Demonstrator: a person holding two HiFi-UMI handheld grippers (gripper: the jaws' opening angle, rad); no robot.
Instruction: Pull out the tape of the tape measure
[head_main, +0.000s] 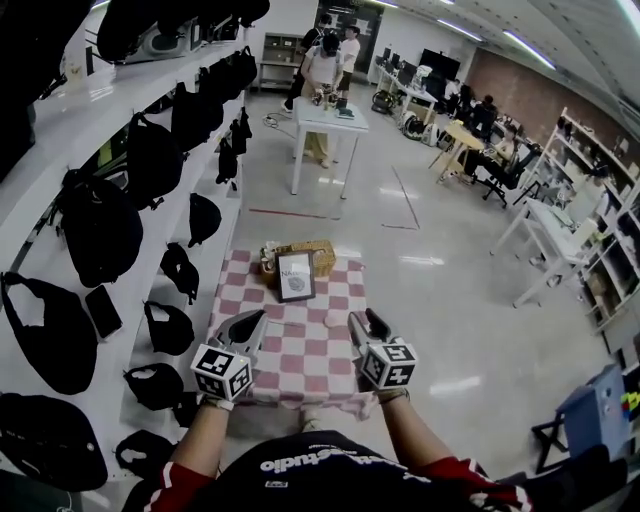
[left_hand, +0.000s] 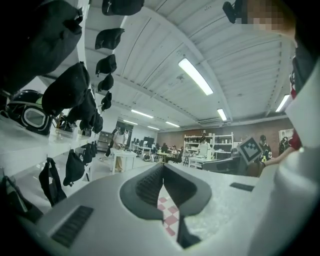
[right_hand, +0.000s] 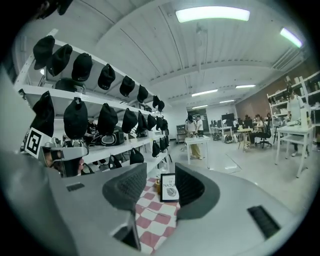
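Note:
A small table with a pink-and-white checkered cloth (head_main: 300, 355) stands below me. At its far end are a framed picture (head_main: 295, 276) and a woven basket (head_main: 318, 254). A small yellowish object (head_main: 267, 263) sits left of the frame; it is too small to tell whether it is the tape measure. It also shows beside the frame (right_hand: 169, 187) as a small yellowish object (right_hand: 157, 184) in the right gripper view. My left gripper (head_main: 253, 322) hangs over the cloth's near left, its jaws meeting at the tips with nothing between them. My right gripper (head_main: 364, 322) hovers over the near right, jaws apart and empty.
White shelves (head_main: 60, 130) with black caps and bags run along the left. A white table (head_main: 325, 118) with people at it stands beyond, and more desks and shelving are at the right. Grey floor (head_main: 440, 320) lies right of the small table.

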